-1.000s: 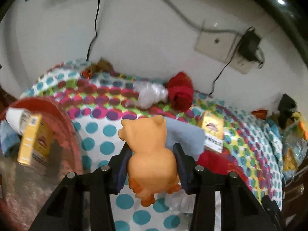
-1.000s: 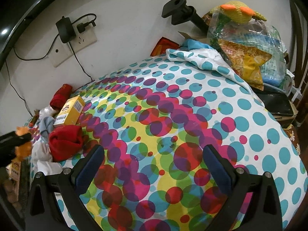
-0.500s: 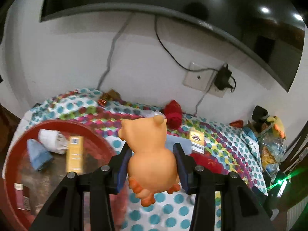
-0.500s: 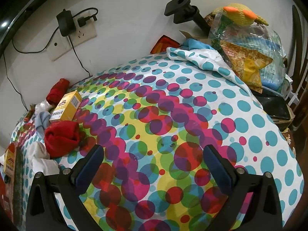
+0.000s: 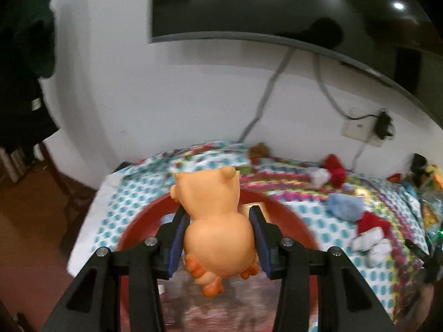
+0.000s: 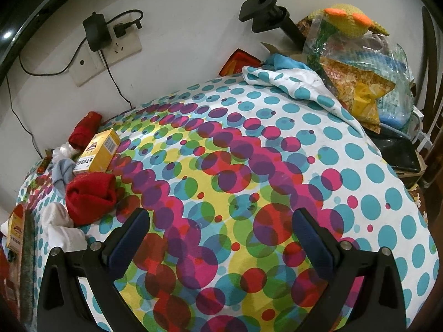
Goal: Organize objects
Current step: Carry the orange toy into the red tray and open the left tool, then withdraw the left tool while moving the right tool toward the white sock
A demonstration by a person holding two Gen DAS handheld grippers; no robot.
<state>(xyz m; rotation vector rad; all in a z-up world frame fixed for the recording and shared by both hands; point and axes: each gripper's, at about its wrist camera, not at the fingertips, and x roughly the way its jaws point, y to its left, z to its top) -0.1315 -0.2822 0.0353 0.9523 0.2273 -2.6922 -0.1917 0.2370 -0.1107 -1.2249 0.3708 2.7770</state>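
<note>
Above a round red tray (image 5: 293,221), the left gripper (image 5: 218,238) clamped an orange rubber animal toy (image 5: 216,221); the right gripper (image 6: 221,238) gaped empty. The yellow carton's (image 6: 97,152) print was unreadable.

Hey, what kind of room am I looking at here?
Most likely a lived-in room at home: a wall-mounted TV, a polka-dot cloth strewn with rolled socks, and a wall socket with a charger plugged in.
</note>
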